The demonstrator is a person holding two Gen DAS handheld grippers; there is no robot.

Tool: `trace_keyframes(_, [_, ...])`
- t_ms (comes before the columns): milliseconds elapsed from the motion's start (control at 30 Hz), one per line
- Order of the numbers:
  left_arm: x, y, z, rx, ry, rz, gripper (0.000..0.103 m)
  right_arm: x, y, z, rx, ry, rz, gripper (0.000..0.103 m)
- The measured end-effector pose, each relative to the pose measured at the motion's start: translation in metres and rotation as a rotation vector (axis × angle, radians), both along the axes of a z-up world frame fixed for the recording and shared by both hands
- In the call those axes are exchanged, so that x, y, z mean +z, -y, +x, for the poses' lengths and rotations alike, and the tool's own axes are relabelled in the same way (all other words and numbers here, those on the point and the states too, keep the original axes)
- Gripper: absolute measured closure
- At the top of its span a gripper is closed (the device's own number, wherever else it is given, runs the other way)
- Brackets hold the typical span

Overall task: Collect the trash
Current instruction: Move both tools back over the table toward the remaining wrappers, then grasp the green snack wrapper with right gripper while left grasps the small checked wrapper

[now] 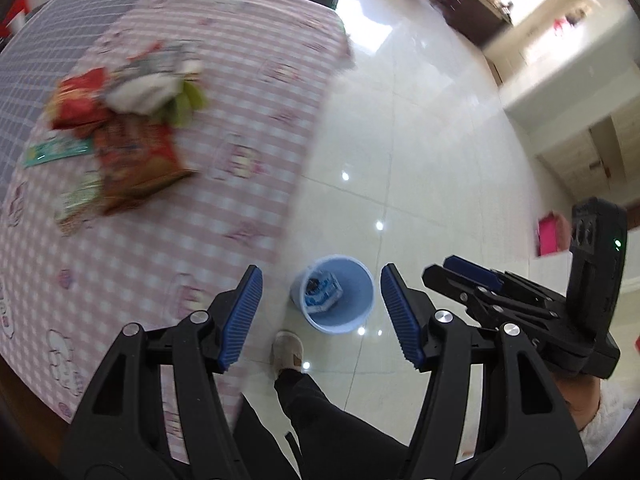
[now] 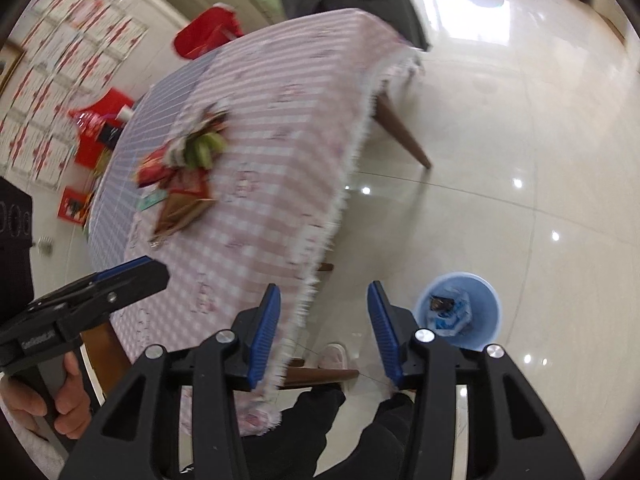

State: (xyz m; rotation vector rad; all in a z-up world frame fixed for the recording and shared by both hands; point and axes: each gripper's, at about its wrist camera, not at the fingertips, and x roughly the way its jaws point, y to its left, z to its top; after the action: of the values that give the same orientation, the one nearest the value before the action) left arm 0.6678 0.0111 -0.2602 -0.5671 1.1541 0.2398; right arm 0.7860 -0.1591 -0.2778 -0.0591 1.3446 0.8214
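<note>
Both tongs are empty. The left tongs point(image 1: 320, 316) stand wide apart with nothing between the blue pads, and through the gap shows the blue bin point(image 1: 334, 294) on the floor. The right tongs point(image 2: 322, 334) are parted a little less, also gripping nothing, with the bin point(image 2: 460, 310) just to their right in the right wrist view.

The bin stands on the tiled floor point(image 1: 420, 160) just off the table's fringed edge, near the person's slipper point(image 1: 288, 350). A blue-and-white packet point(image 1: 322, 290) already lies inside it.

The rest of the trash is a heap of wrappers point(image 1: 124, 132) on the pink checked table point(image 1: 240, 200), well away from the bin toward the table's middle: red and orange snack bags, crumpled white paper, something yellow-green, too blurred to name.

By my reading, this is the gap between a drop and the next pick. The next move calls for carrying open tongs from the bin to the heap, singling out one wrapper at its edge and closing on it.
</note>
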Motion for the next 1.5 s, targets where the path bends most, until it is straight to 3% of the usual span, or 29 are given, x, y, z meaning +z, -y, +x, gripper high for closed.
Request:
trace_keyframes(367, [-0.013,-0.154,-0.088,0.223,-0.008,0.016,0.042,0.020,-0.161,-0.062,0.211,0.087,0.025,0.058])
trace_keyframes(567, [-0.020,-0.215,-0.128,0.301,-0.020,0.013,0.042,0.021,-0.261,-0.112,0.461,0.240,0.036,0.058])
trace_keyframes(867, [-0.041,-0.244,-0.150,0.308,-0.037,-0.027,0.042,-0.049,-0.344,-0.144,0.770,0.378,-0.179,0.058])
trace_keyframes(1067, [-0.055,-0.249,-0.152,0.297,-0.050,-0.051,0.041,-0.069,-0.355,-0.139,0.828,0.362,-0.220,0.059])
trace_keyframes(1133, [-0.058,-0.250,-0.150,0.292,-0.051,-0.063,0.041,-0.068,-0.358,-0.137,0.839,0.359,-0.222,0.065])
trace_keyframes(1200, [-0.063,-0.250,-0.146,0.283,-0.051,-0.072,0.041,-0.068,-0.360,-0.134,0.840,0.335,-0.213,0.091])
trace_keyframes(1233, [-0.065,-0.251,-0.143,0.278,-0.054,-0.077,0.041,-0.067,-0.361,-0.132,0.833,0.336,-0.216,0.097])
trace_keyframes(1367, [-0.073,-0.248,-0.131,0.247,-0.063,-0.088,0.041,-0.067,-0.364,-0.120,0.816,0.265,-0.185,0.100])
trace_keyframes(1433, [-0.075,-0.246,-0.128,0.235,-0.064,-0.083,0.041,-0.064,-0.362,-0.117,0.797,0.280,-0.175,0.085])
trace_keyframes(1467, [-0.076,-0.245,-0.126,0.232,-0.066,-0.087,0.041,-0.063,-0.358,-0.117,0.797,0.298,-0.177,0.056])
trace_keyframes(1500, [-0.077,-0.245,-0.125,0.234,-0.069,-0.090,0.041,-0.063,-0.357,-0.118,0.799,0.311,-0.176,0.048])
